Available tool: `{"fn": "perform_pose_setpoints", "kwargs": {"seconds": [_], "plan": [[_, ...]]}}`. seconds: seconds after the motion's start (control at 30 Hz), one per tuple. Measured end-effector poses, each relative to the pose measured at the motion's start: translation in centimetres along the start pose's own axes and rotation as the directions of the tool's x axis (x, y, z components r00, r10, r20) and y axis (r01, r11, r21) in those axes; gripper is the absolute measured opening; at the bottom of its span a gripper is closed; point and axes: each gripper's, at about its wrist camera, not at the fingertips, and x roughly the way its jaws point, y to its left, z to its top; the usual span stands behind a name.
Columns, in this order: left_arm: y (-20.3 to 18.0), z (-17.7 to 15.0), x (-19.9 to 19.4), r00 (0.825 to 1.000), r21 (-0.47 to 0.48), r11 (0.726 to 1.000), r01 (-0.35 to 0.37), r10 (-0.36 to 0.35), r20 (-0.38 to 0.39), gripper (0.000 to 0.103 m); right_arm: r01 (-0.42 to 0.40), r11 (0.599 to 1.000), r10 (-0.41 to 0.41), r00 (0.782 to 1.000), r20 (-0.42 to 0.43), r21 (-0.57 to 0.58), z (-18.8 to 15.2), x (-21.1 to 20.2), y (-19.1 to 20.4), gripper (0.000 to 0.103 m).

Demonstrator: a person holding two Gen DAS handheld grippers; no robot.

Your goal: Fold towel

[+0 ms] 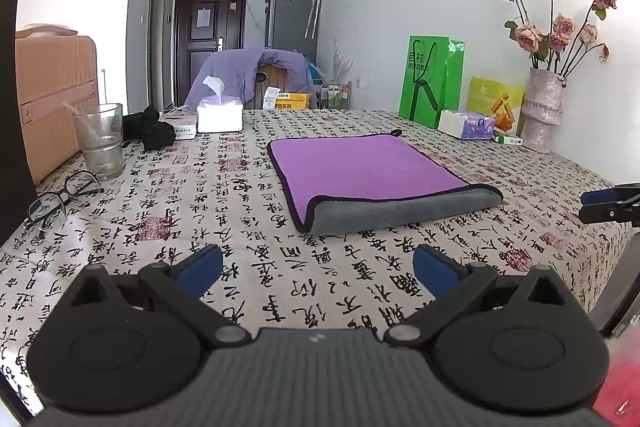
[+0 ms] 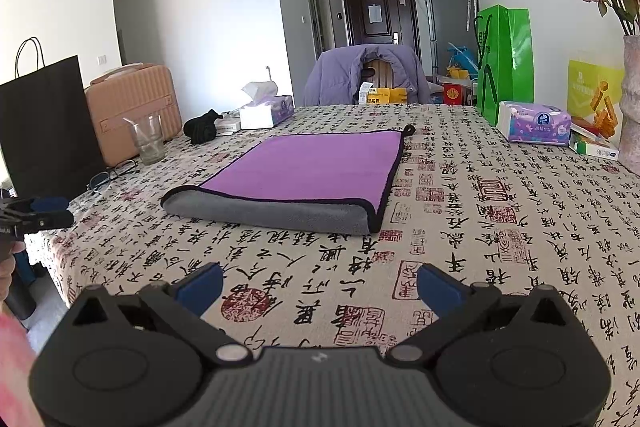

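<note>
1. Both grippers are empty, jaws spread wide. Left gripper (image 1: 318, 267) and right gripper (image 2: 320, 287) hover over the near table edge, short of the towel and apart from it.
2. Table (image 1: 200, 219) carries a calligraphy-print cloth; its surface around the towel is bare, so the working room looks adequate.
3. Towel (image 1: 360, 167) lies flat at mid-table, already folded once: purple face up, the grey fold (image 2: 280, 213) rounded along the near side, black-trimmed free edges at the sides and far end.
4. Judgement: the step in hand appears to be a second fold. Recommend pinching both layers together at one short side, one gripper per corner, and carrying them level to the opposite edge so the trims align.
5. Risk: catching only the top layer would peel the first fold open; dragging may bunch the tablecloth.
6. Glass (image 1: 100, 143) and glasses (image 1: 60, 199) sit at the left side, well apart from the towel; keep the sweep low.
7. Hanging loop (image 2: 409, 129) marks the far right corner.
</note>
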Motion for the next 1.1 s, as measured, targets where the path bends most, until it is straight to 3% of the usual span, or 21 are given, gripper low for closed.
{"fn": "perform_pose_setpoints", "kwargs": {"seconds": [1.1], "plan": [[-0.33, 0.22, -0.08, 0.999, 0.013, 1.0, 0.021, -0.021, 0.024, 0.103, 0.016, 1.0, -0.016, 1.0, 0.001, -0.008, 0.2, -0.01, 0.19, 0.103]]}}
